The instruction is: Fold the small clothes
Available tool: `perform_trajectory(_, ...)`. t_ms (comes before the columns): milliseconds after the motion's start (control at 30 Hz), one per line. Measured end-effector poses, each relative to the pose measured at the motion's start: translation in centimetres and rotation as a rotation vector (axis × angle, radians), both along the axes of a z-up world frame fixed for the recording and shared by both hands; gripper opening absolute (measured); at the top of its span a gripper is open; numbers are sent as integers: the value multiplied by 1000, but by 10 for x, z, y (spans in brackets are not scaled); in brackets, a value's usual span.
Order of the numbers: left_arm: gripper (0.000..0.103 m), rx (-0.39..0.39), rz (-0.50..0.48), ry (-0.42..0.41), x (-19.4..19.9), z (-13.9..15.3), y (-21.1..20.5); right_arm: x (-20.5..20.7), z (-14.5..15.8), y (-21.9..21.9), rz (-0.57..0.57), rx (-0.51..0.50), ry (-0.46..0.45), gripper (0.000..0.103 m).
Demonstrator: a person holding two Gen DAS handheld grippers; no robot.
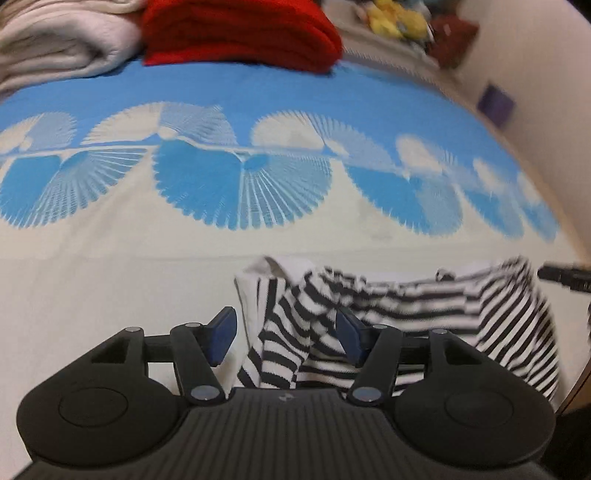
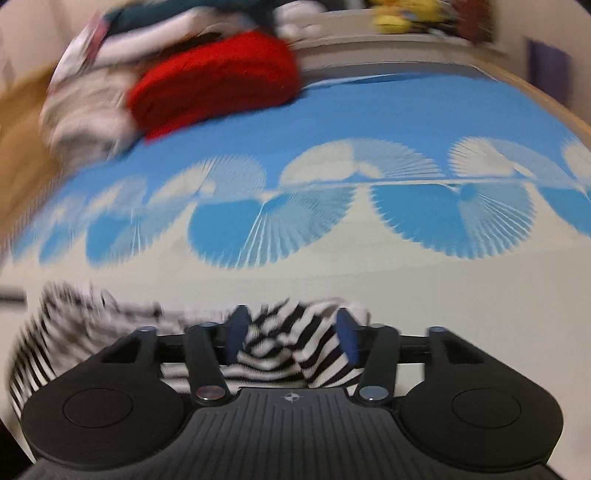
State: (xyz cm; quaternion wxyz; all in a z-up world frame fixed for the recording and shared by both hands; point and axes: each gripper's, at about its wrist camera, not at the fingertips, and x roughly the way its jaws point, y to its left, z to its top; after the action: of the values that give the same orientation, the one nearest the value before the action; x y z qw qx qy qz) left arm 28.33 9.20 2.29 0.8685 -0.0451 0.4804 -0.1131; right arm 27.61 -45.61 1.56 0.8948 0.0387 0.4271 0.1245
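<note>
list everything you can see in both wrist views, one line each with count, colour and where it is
striped garment: one, black and white, crumpled on the near cream part of the bed, lying between the fingers of both grippers
bedspread: one, blue at the far side and cream nearer, with a row of fan shapes across the middle
red folded cloth: one, red, far end of the bed
pale bundle: one, off-white, left of the red cloth
soft toys: several, mostly yellow, blurred, on a ledge beyond the bed
purple object: one, purple, by the wall on the right, too blurred to identify
left gripper: one, black with blue pads, open
right gripper: one, black with blue pads, open
</note>
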Motion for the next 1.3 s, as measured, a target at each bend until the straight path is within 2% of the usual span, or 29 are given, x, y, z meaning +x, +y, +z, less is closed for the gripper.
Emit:
perform_trajectory(100, 65, 90, -53, -28, 6, -10, -20, 4, -16, 14, 39, -123, 22, 68)
perform_trajectory(200, 64, 135, -123, -60, 11, -21, -38, 9, -21, 20, 57, -161, -9, 67)
perform_trajectory(233, 57, 148, -136, -59, 11, -24, -44, 11, -23, 22, 63, -166, -12, 66)
perform_trajectory(267, 29, 158, -154, -52, 14, -28, -47, 13, -26, 25, 75, -179, -17, 62)
perform_trajectory(300, 13, 156, -168, -45, 17, -29, -48, 13, -27, 27, 91, -192, -20, 48)
perform_trajectory(333, 7, 155, -162, -57, 19, -27, -46, 16, -30, 28, 110, -199, -18, 36)
perform_trajectory(367, 3, 157, -129, -95, 21, -22, -43, 17, -31, 31, 135, -192, -11, 11)
perform_trajectory(400, 3, 159, -73, -137, 22, -15, -38, 18, -28, 33, 143, -185, -12, 7)
perform_trajectory(433, 3, 158, 23, -197, 24, -6, -29, 21, -21, 31, 111, -161, -42, 6)
perform_trajectory(500, 3, 155, 139, -262, 26, -1, -19, 31, -2, 14, 1, -21, -105, 4)
perform_trajectory(533, 3, 157, 143, -250, 29, -4, -21, 33, 4, 9, -38, 22, -141, 3)
perform_trajectory(567, 3, 180, 116, -203, 35, -15, -28, 35, 10, 9, -69, 23, -184, 3)
perform_trajectory(633, 4, 273, 84, -140, 44, -35, -42, 42, 6, 22, -88, -71, -210, 3)
perform_trajectory(667, 4, 302, 78, -116, 48, -44, -46, 50, -3, 30, -96, -120, -179, 3)
perform_trajectory(733, 4, 292, 104, -79, 56, -56, -45, 61, -21, 42, -95, -200, -117, 3)
perform_trajectory(833, 8, 229, 122, -15, 60, -68, -38, 77, -59, 60, -58, -336, -1, 4)
perform_trajectory(867, 10, 217, 94, 16, 61, -73, -41, 79, -70, 64, -54, -377, 34, 10)
perform_trajectory(900, 10, 236, 72, 26, 60, -75, -44, 80, -76, 66, -58, -409, 54, 20)
perform_trajectory(933, 17, 267, 53, 17, 58, -74, -46, 81, -77, 67, -66, -417, 52, 24)
perform_trajectory(967, 29, 294, 42, 10, 55, -70, -46, 81, -74, 66, -78, -414, 46, 27)
perform_trajectory(1000, 36, 301, 54, 10, 51, -62, -41, 79, -66, 63, -96, -381, 39, 29)
perform_trajectory(1033, 44, 265, 86, 6, 45, -51, -33, 76, -58, 57, -118, -337, 37, 29)
perform_trajectory(1067, 47, 212, 109, 1, 40, -40, -26, 72, -46, 49, -152, -272, 36, 30)
perform_trajectory(1133, 49, 85, 155, 4, 22, -13, -2, 58, -15, 29, -210, -140, 9, 32)
perform_trajectory(1200, 49, 37, 167, 33, 4, 11, 15, 41, 13, 10, -242, -58, -4, 41)
perform_trajectory(1300, 51, 7, 107, 43, -33, 33, 31, 8, 40, -17, -219, 47, 23, 45)
